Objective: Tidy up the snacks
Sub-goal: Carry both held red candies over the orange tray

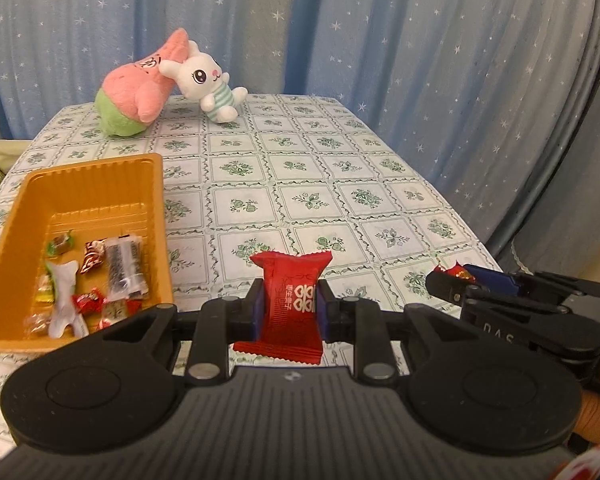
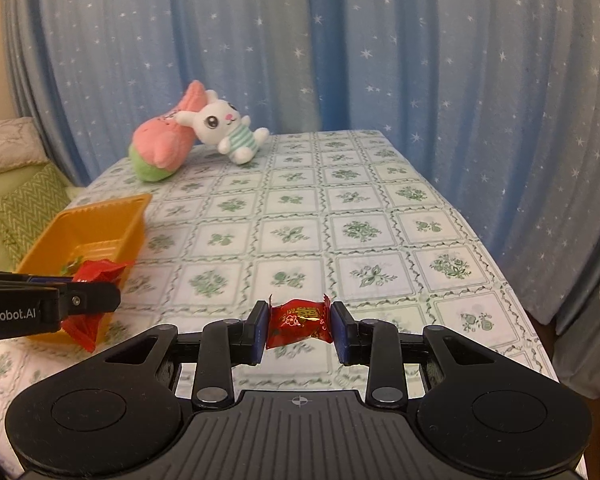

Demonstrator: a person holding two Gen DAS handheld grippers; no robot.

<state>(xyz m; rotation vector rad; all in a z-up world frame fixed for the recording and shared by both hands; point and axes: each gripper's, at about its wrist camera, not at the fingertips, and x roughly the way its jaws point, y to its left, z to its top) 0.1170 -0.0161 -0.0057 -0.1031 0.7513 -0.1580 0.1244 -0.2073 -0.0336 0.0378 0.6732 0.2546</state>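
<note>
Only left view shows candies [image 1: 96,280] inside tray [image 1: 100,176].

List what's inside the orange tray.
In the orange tray: a pile of wrapped candies at its near end, with a long silver packet and a white wrapper. The far end is bare. Anything under the pile is hidden.

lower end of red packet [image 1: 290,300] hidden behind left gripper [image 1: 290,308] body. near corner of orange tray [image 2: 96,232] covered in right wrist view. right gripper [image 1: 452,278] cut by frame edge. wrapper print on tray candies [image 1: 88,280] too small to read.
</note>
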